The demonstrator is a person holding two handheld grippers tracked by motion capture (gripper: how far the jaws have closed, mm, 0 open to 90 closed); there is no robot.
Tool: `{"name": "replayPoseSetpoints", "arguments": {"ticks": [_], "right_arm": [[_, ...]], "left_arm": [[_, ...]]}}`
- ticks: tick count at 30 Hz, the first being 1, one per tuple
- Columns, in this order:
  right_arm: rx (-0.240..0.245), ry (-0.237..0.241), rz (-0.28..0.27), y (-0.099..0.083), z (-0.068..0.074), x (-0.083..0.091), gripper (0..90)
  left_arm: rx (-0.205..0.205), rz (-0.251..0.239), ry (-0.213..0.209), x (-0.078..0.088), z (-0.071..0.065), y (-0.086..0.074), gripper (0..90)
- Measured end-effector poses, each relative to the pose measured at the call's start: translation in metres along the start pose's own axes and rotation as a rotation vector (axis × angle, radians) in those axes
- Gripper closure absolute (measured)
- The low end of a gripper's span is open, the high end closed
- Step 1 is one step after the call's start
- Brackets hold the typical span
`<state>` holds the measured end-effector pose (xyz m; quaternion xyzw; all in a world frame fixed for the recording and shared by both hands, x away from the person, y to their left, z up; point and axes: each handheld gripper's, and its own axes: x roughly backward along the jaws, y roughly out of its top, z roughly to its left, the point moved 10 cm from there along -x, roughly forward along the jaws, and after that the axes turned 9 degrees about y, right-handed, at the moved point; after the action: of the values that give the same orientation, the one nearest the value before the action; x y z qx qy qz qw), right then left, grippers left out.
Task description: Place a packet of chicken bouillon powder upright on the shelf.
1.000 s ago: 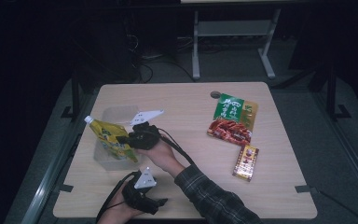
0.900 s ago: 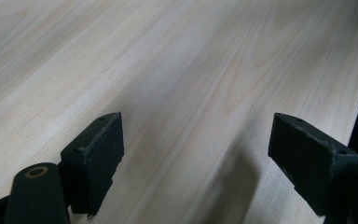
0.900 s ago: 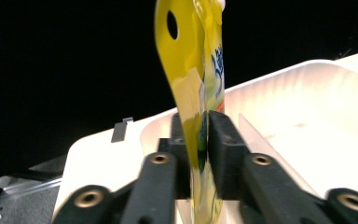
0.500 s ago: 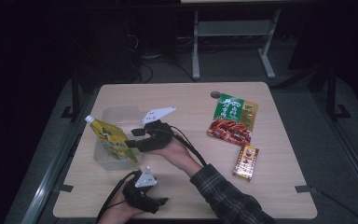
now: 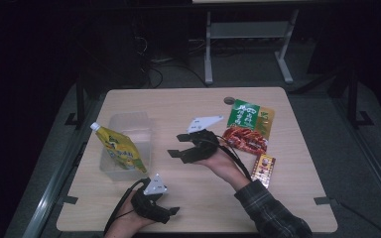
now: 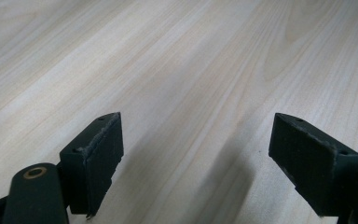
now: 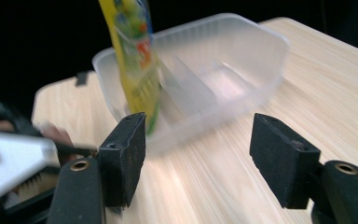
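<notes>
A yellow spouted pouch [image 5: 120, 151] stands tilted in a clear plastic container [image 5: 129, 124] at the table's left. My right gripper [image 5: 174, 145] hovers mid-table to the right of the container, pointing back at it. Its jaws have just been opening and nothing is between them. In the right gripper view the pouch [image 7: 133, 51] leans against the container [image 7: 242, 56] wall beyond the open right gripper [image 7: 198, 158]. My left gripper [image 5: 171, 214] rests near the front edge. In the left gripper view the left gripper [image 6: 196, 163] is open over bare wood.
A green snack pack [image 5: 248, 115], a red snack pack [image 5: 245, 140] and a small red-and-yellow packet [image 5: 263, 168] lie at the right of the light wooden table [image 5: 178, 101]. A small dark disc [image 5: 228, 100] sits near the back edge.
My right gripper was shut at the pouch in the container; it has opened and drawn away to the right. The pouch stays in the container. The left gripper has not moved.
</notes>
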<state>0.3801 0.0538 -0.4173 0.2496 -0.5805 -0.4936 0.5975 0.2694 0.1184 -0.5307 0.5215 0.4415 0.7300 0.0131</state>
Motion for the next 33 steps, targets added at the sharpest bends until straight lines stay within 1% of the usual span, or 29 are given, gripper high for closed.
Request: {"name": "replayPoseSetpoints", "arguments": {"ticks": [1, 3, 4, 6, 7, 9, 10, 11, 12, 14, 15, 16, 17, 18, 20, 23, 24, 25, 26, 28, 30, 31, 32, 33], "right_arm": [[-0.004, -0.015, 0.006, -0.006, -0.003, 0.007, 35.1], [-0.017, -0.031, 0.006, -0.015, -0.008, 0.019, 35.0], [-0.019, -0.040, 0.006, -0.018, -0.010, 0.024, 34.9], [-0.036, -0.060, 0.003, -0.028, -0.015, 0.038, 35.0], [-0.043, -0.070, 0.007, -0.033, -0.017, 0.043, 34.9], [-0.050, -0.086, 0.019, -0.043, -0.019, 0.056, 34.9], [-0.048, -0.094, 0.021, -0.046, -0.020, 0.060, 35.0], [-0.053, -0.104, 0.026, -0.051, -0.021, 0.066, 34.9], [-0.065, -0.112, 0.030, -0.055, -0.021, 0.071, 34.9], [-0.062, -0.131, 0.035, -0.063, -0.023, 0.082, 34.8], [-0.074, -0.136, 0.036, -0.067, -0.023, 0.087, 34.8], [-0.076, -0.144, 0.031, -0.071, -0.025, 0.093, 34.7], [-0.089, -0.157, 0.037, -0.076, -0.026, 0.100, 34.6], [-0.088, -0.165, 0.035, -0.079, -0.026, 0.104, 34.6], [-0.102, -0.185, 0.034, -0.085, -0.028, 0.114, 34.7], [-0.123, -0.237, 0.046, -0.099, -0.033, 0.131, 34.7], [-0.123, -0.245, 0.047, -0.102, -0.034, 0.135, 34.9], [-0.142, -0.257, 0.043, -0.107, -0.036, 0.142, 35.5], [-0.149, -0.272, 0.044, -0.111, -0.037, 0.148, 35.8], [-0.161, -0.298, 0.053, -0.119, -0.040, 0.157, 37.4], [-0.173, -0.330, 0.064, -0.129, -0.044, 0.168, 42.1], [-0.182, -0.338, 0.063, -0.133, -0.046, 0.172, 45.7], [-0.187, -0.344, 0.068, -0.137, -0.047, 0.176, 48.9], [-0.196, -0.362, 0.076, -0.143, -0.049, 0.181, 54.2]], "left_arm": [[-0.001, 0.002, -0.002, 0.000, 0.000, 0.001, 16.4], [0.020, -0.007, -0.021, 0.000, -0.001, 0.003, 16.3], [0.007, -0.009, -0.024, -0.001, 0.000, 0.005, 16.4], [0.013, -0.005, -0.032, -0.002, -0.001, 0.008, 16.4], [0.008, -0.008, -0.036, -0.002, -0.002, 0.010, 17.0], [0.003, -0.016, -0.038, -0.004, -0.002, 0.014, 17.7], [0.009, -0.022, -0.040, -0.004, -0.002, 0.017, 17.8], [0.000, -0.018, -0.040, -0.005, -0.001, 0.018, 18.2], [0.009, -0.026, -0.042, -0.005, -0.001, 0.021, 18.7], [0.012, -0.037, -0.051, -0.007, 0.002, 0.026, 20.4], [0.016, -0.043, -0.052, -0.007, 0.003, 0.028, 21.0], [0.010, -0.048, -0.052, -0.008, 0.005, 0.030, 21.1], [0.009, -0.050, -0.050, -0.008, 0.006, 0.032, 21.2], [0.019, -0.053, -0.050, -0.009, 0.007, 0.034, 21.4], [0.012, -0.057, -0.046, -0.011, 0.012, 0.037, 21.7], [0.010, -0.055, -0.045, -0.015, 0.016, 0.039, 22.2], [0.006, -0.050, -0.044, -0.016, 0.017, 0.039, 22.2], [0.012, -0.055, -0.044, -0.016, 0.018, 0.039, 22.2], [0.021, -0.061, -0.043, -0.016, 0.018, 0.039, 22.3], [0.030, -0.066, -0.044, -0.015, 0.018, 0.037, 22.2], [0.022, -0.059, -0.048, -0.014, 0.018, 0.034, 22.1], [0.019, -0.057, -0.046, -0.014, 0.018, 0.032, 22.1], [0.024, -0.057, -0.050, -0.013, 0.017, 0.031, 22.1], [0.033, -0.056, -0.055, -0.013, 0.016, 0.030, 22.1]]}}
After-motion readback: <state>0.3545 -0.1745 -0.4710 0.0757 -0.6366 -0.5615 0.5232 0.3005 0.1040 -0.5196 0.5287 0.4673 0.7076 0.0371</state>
